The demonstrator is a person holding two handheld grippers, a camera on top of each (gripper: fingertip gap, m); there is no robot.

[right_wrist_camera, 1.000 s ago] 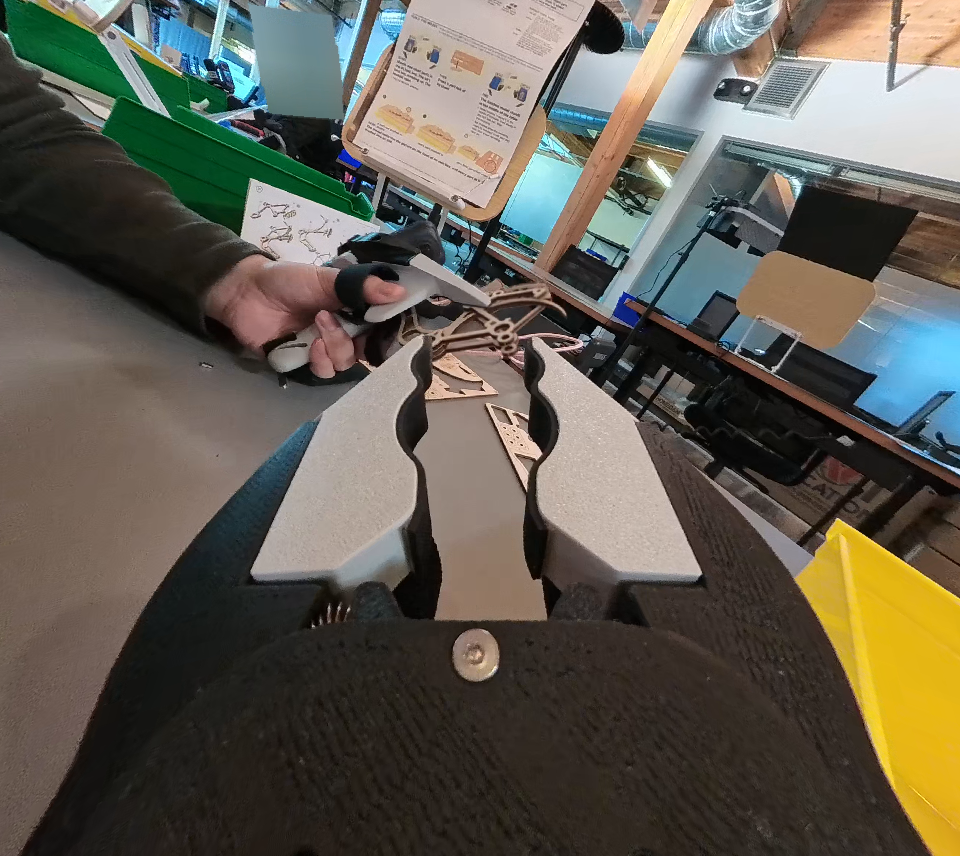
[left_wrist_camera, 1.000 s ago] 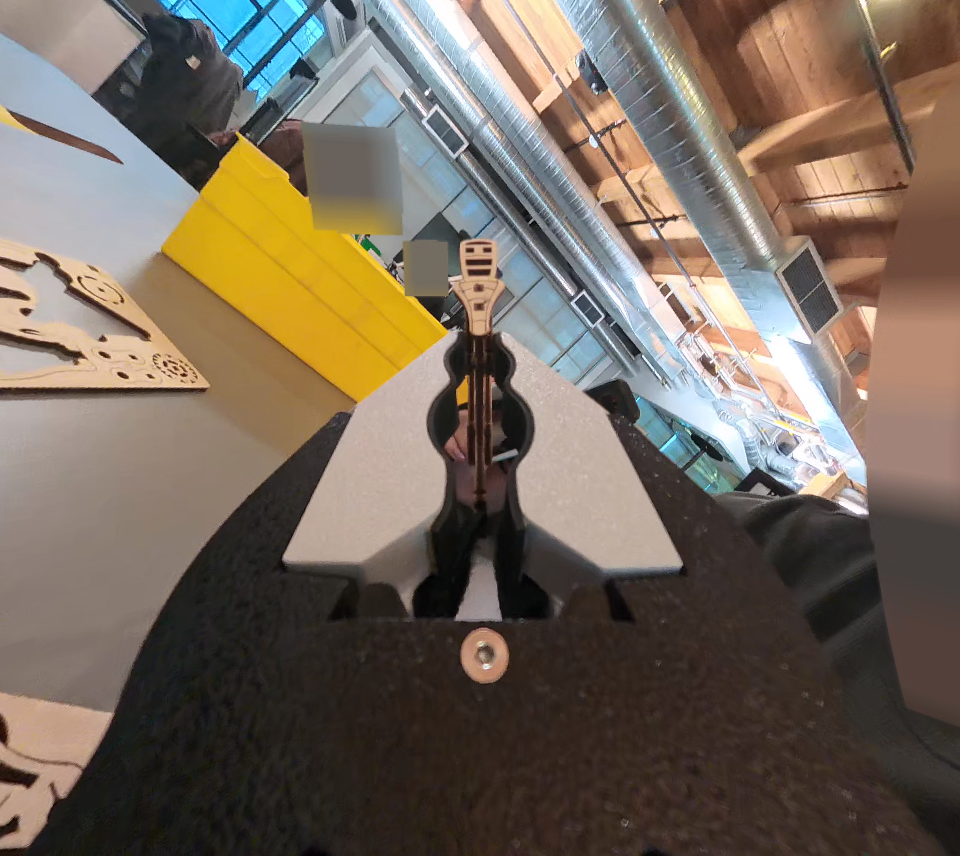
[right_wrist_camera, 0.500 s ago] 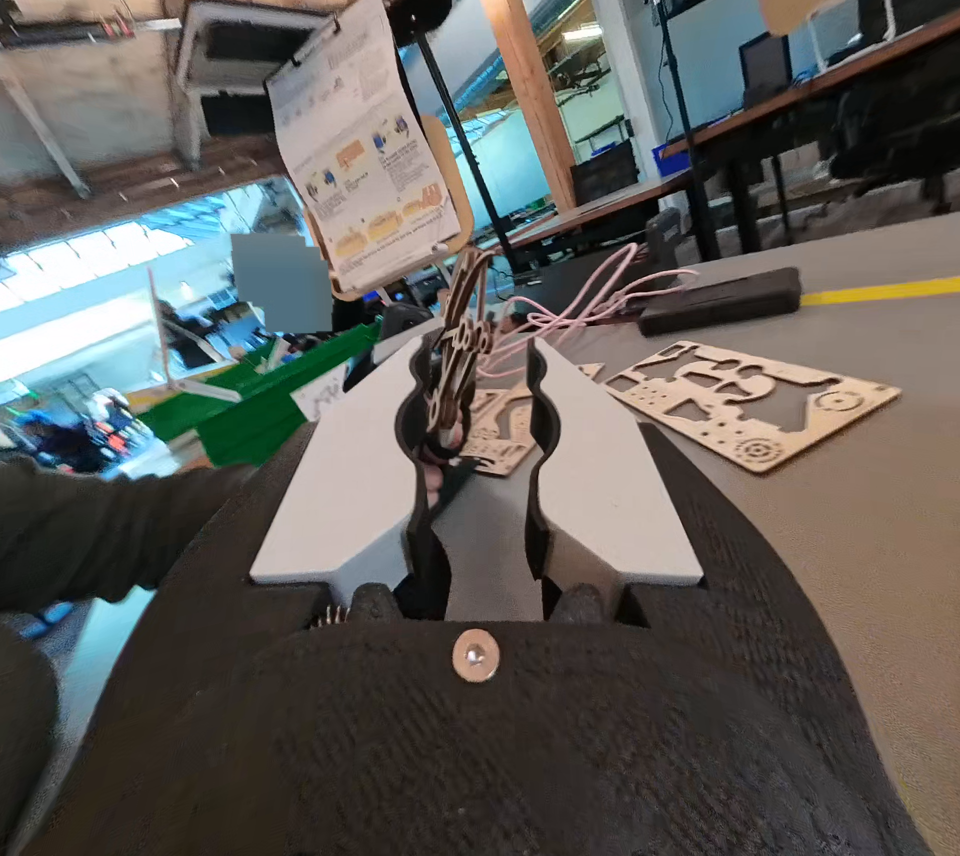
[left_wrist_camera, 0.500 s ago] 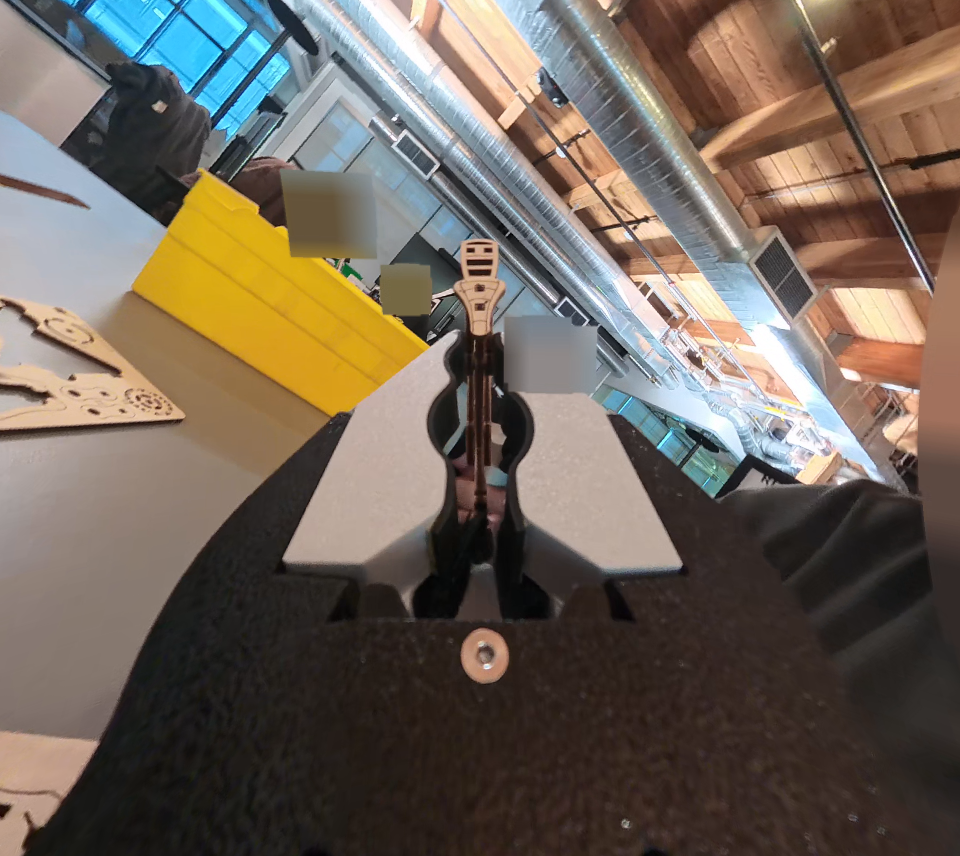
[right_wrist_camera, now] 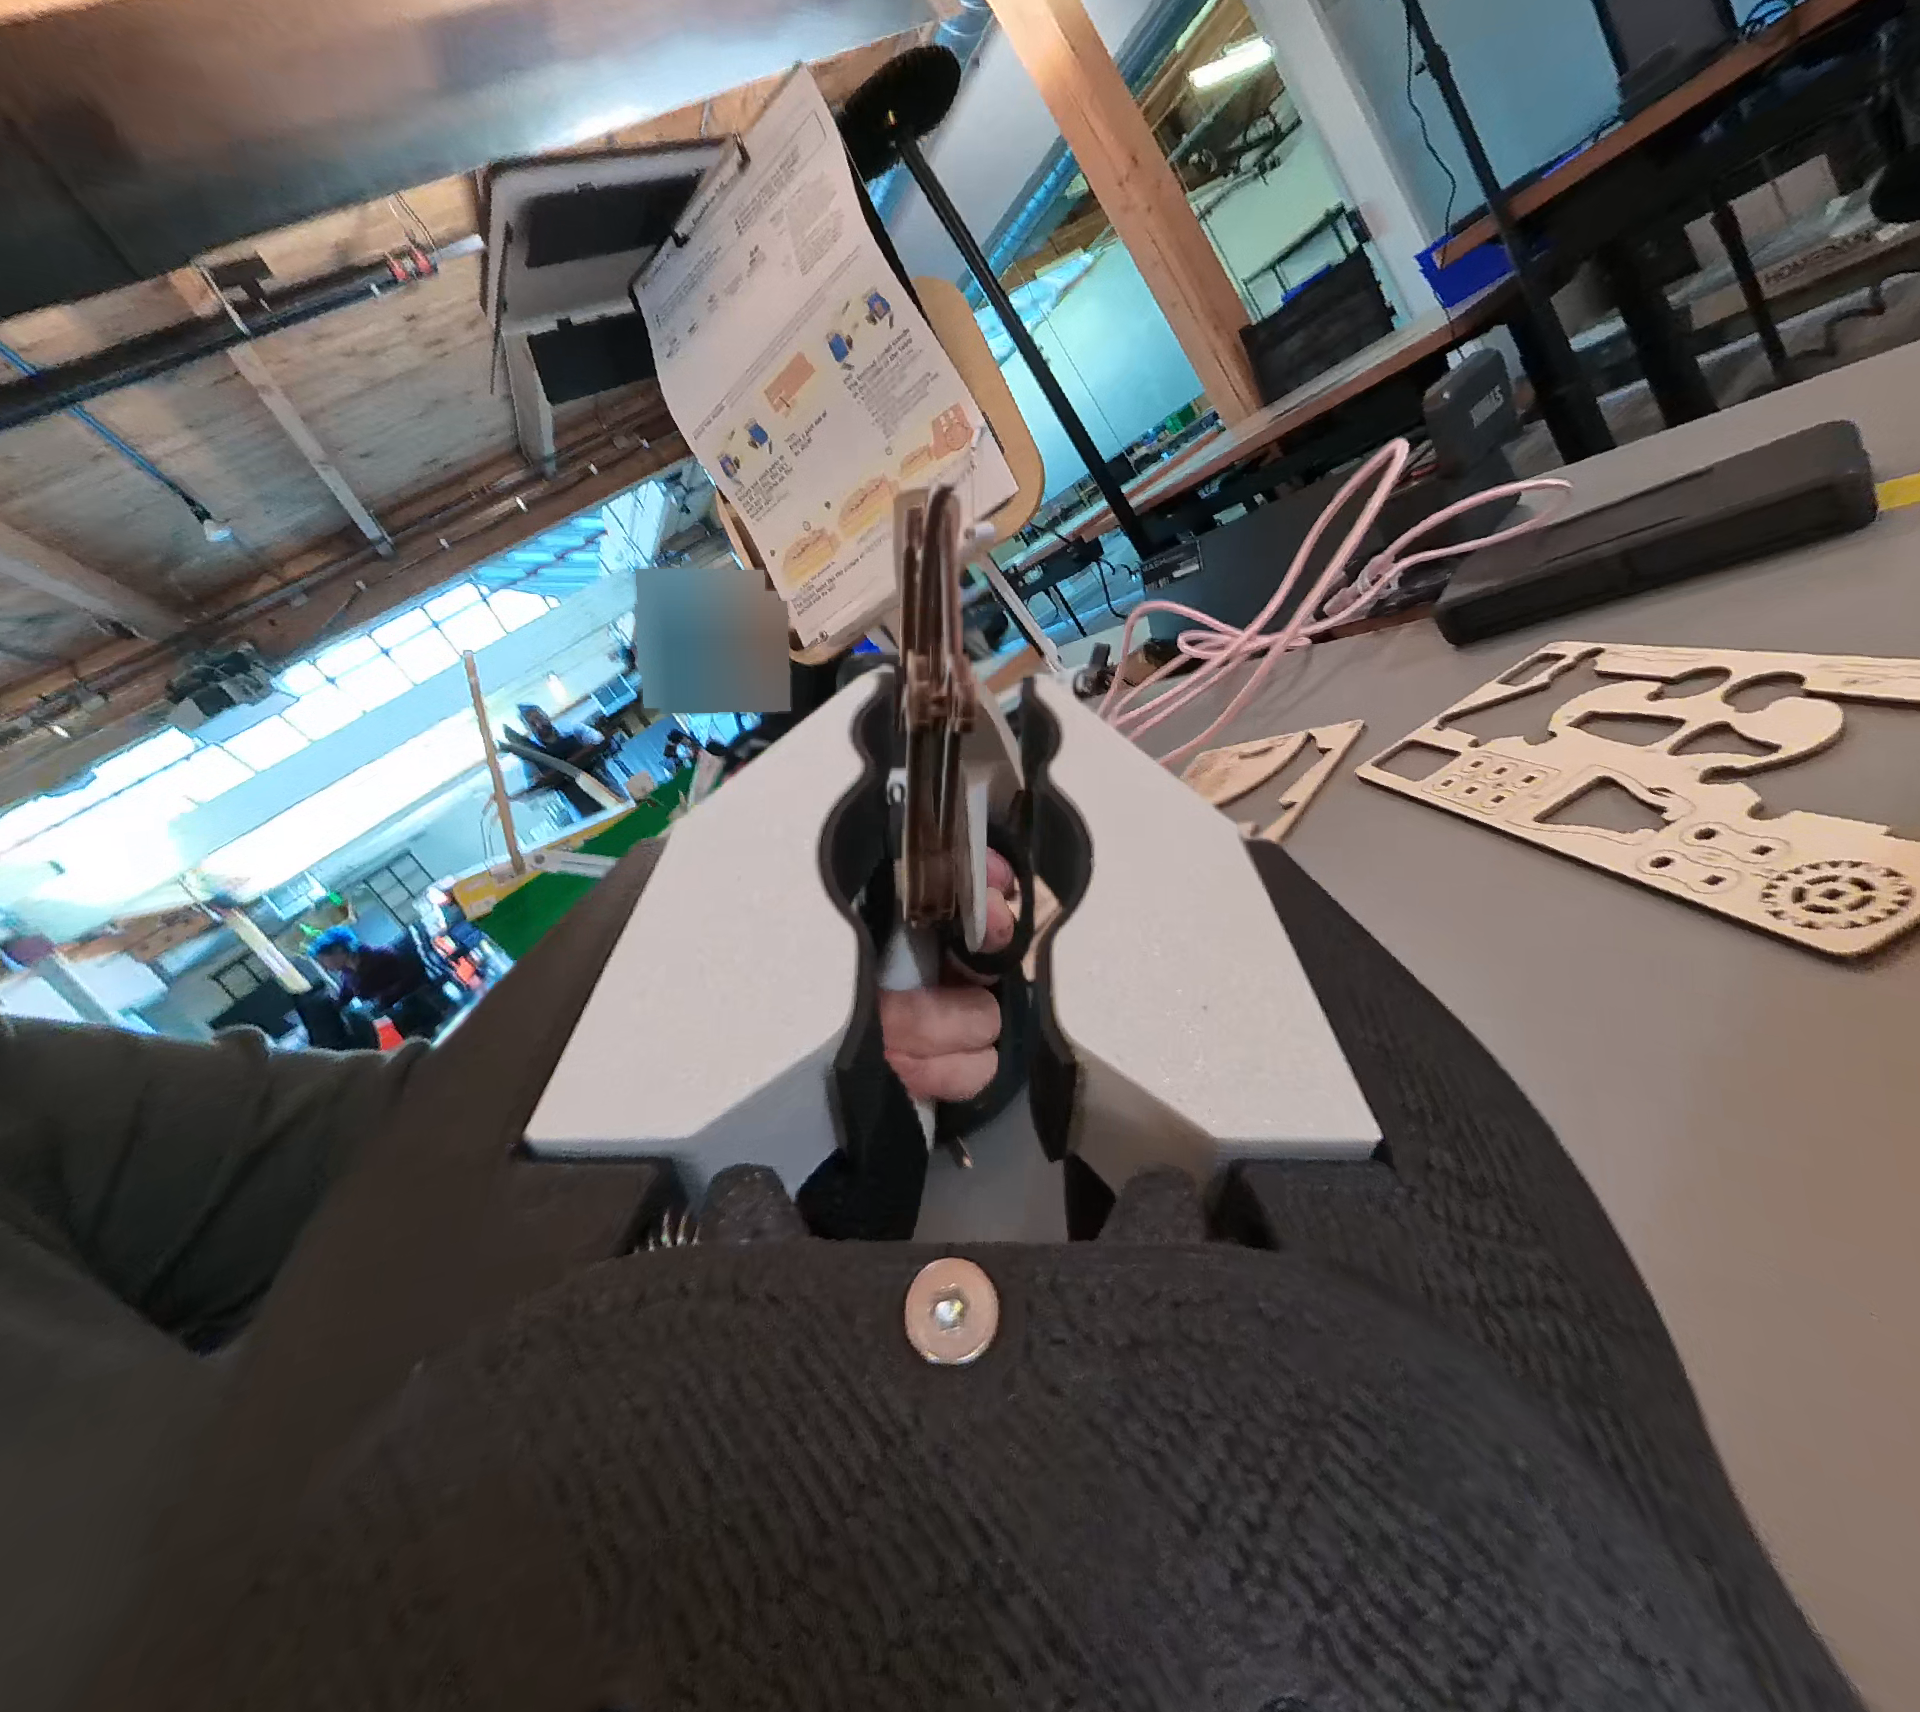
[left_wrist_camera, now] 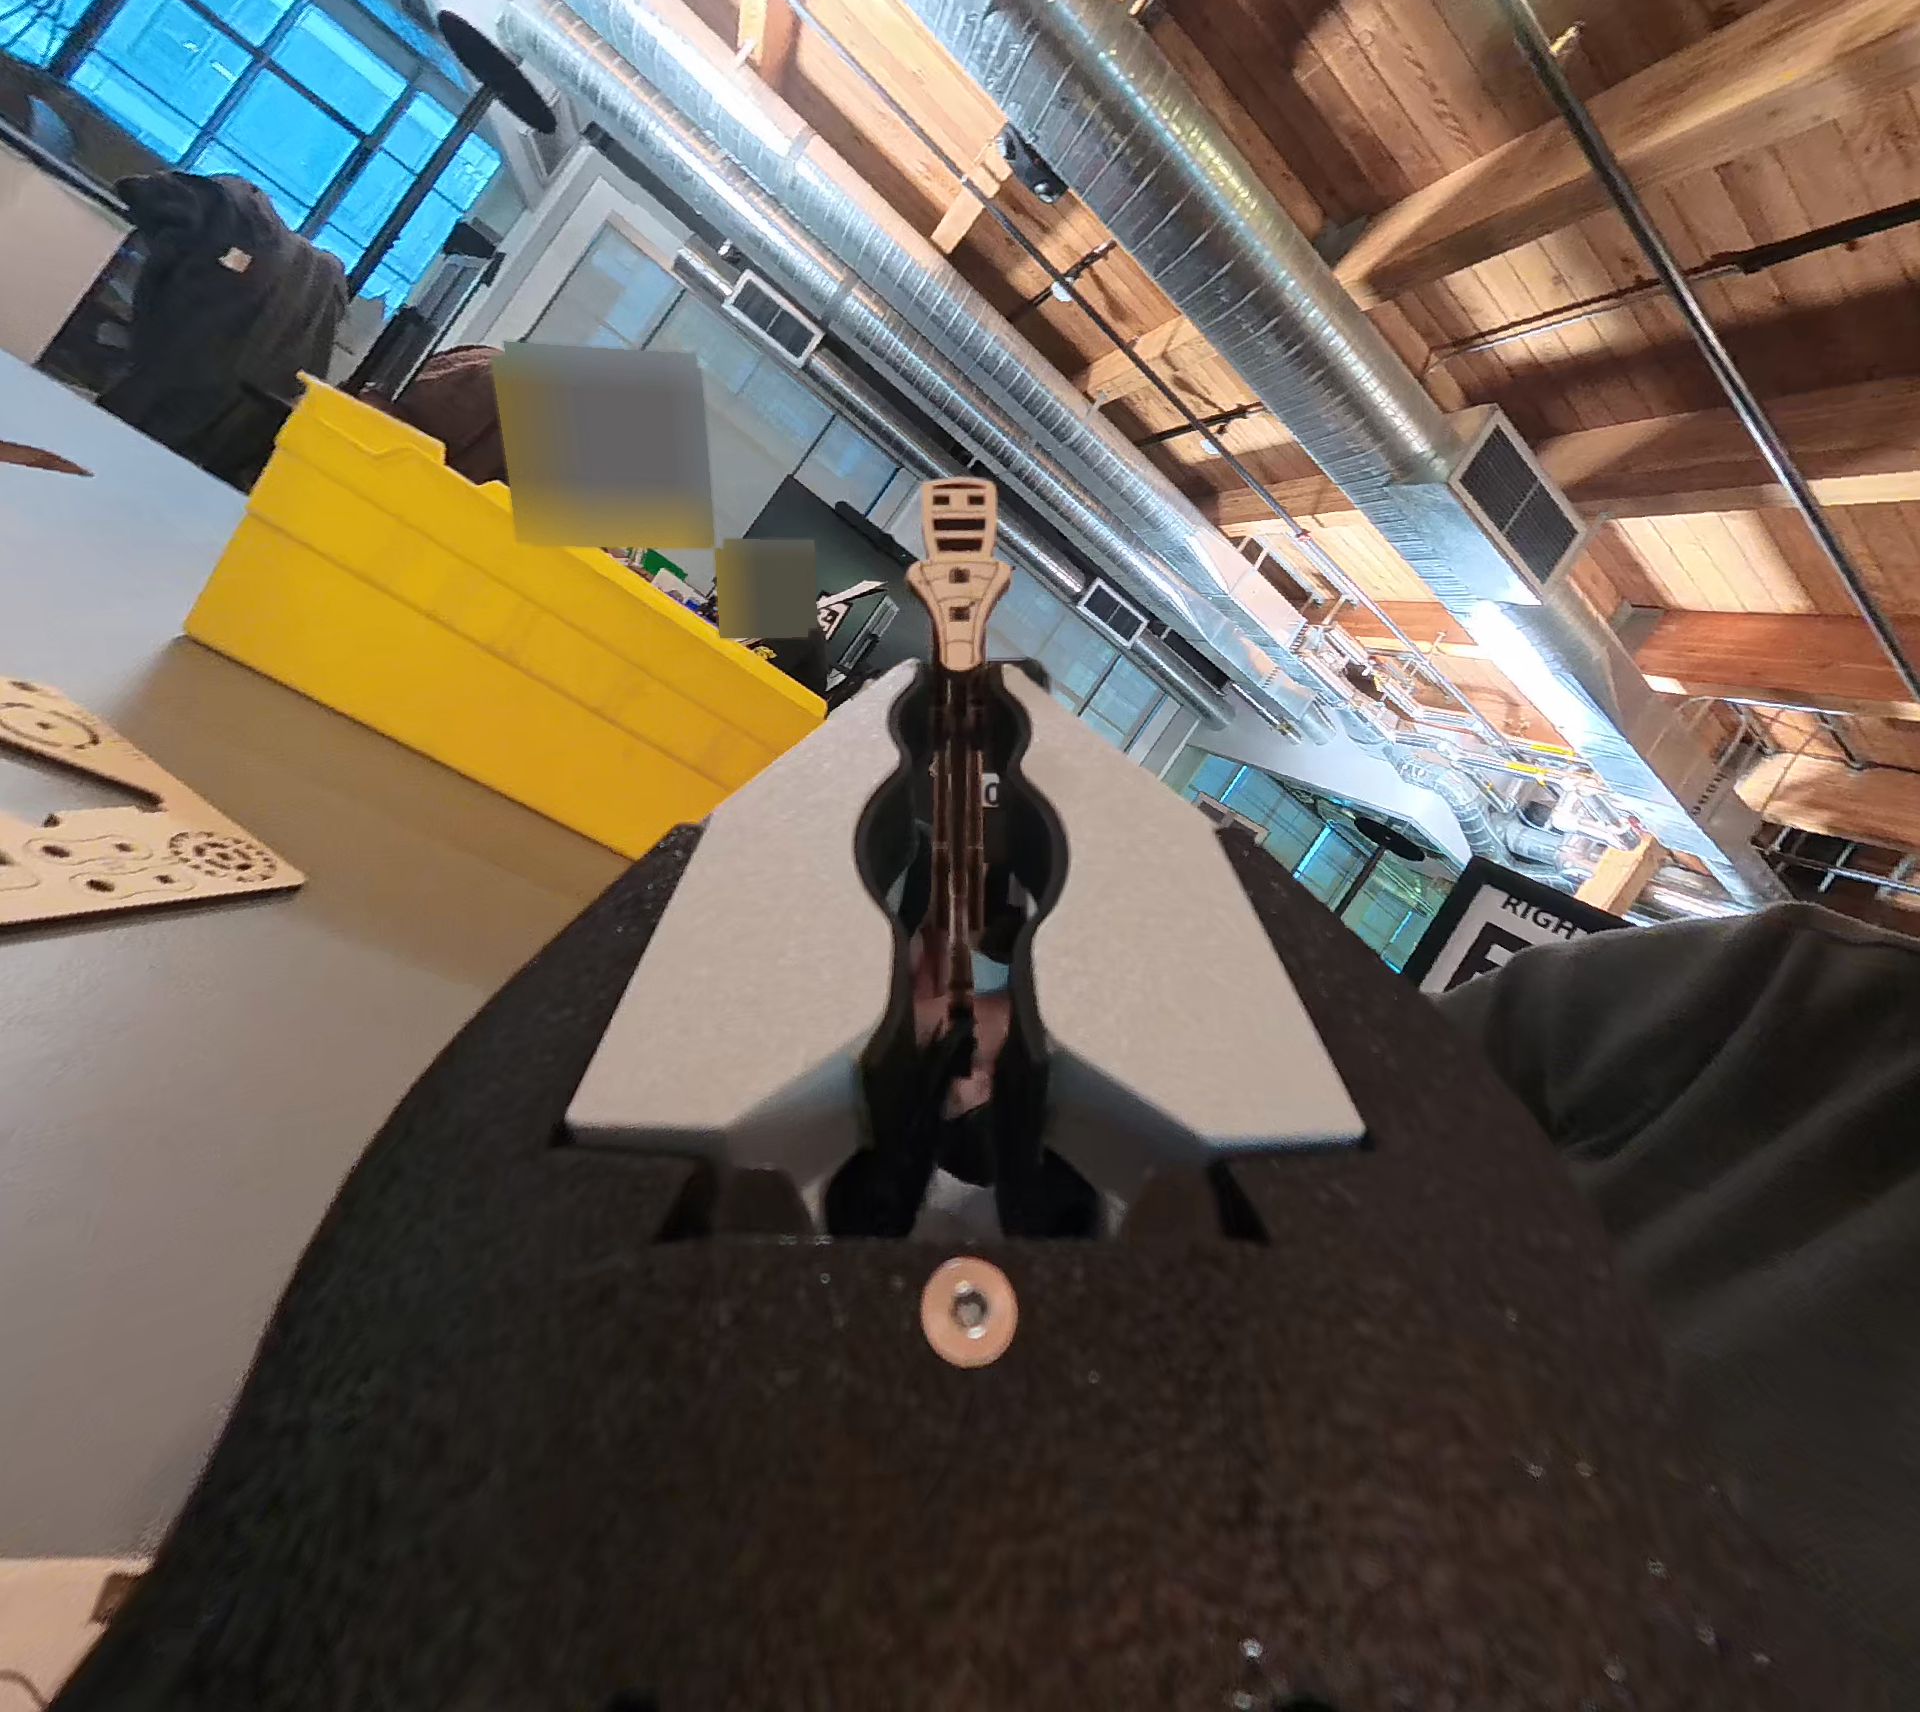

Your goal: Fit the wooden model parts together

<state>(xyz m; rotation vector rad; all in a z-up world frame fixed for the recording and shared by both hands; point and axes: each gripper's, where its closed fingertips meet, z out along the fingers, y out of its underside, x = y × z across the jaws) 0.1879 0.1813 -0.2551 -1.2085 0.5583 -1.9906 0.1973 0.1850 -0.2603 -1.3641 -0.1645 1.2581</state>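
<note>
My left gripper (left_wrist_camera: 961, 675) is shut on a thin wooden model assembly (left_wrist_camera: 958, 592), held edge-on and raised off the table; its slotted head sticks out past the fingertips. In the right wrist view the same assembly (right_wrist_camera: 930, 582) stands upright between the fingers of my right gripper (right_wrist_camera: 956, 686). The right jaws straddle it with a narrow gap still showing on each side. Behind it I see the left gripper's pale finger (right_wrist_camera: 977, 841) and the hand (right_wrist_camera: 935, 1049) holding it.
Cut-out plywood sheets lie on the grey table (right_wrist_camera: 1662, 1143), one large (right_wrist_camera: 1662, 789) and one smaller (right_wrist_camera: 1278, 758), another in the left wrist view (left_wrist_camera: 125, 831). A yellow bin (left_wrist_camera: 468, 654), a black box (right_wrist_camera: 1662, 530), a pink cable (right_wrist_camera: 1299, 613) and a clipboard with an instruction sheet (right_wrist_camera: 821, 415) stand beyond.
My right gripper swung round and came up to the assembly held by the left gripper, and its jaws narrowed around it. The left gripper kept its hold and tilted slightly.
</note>
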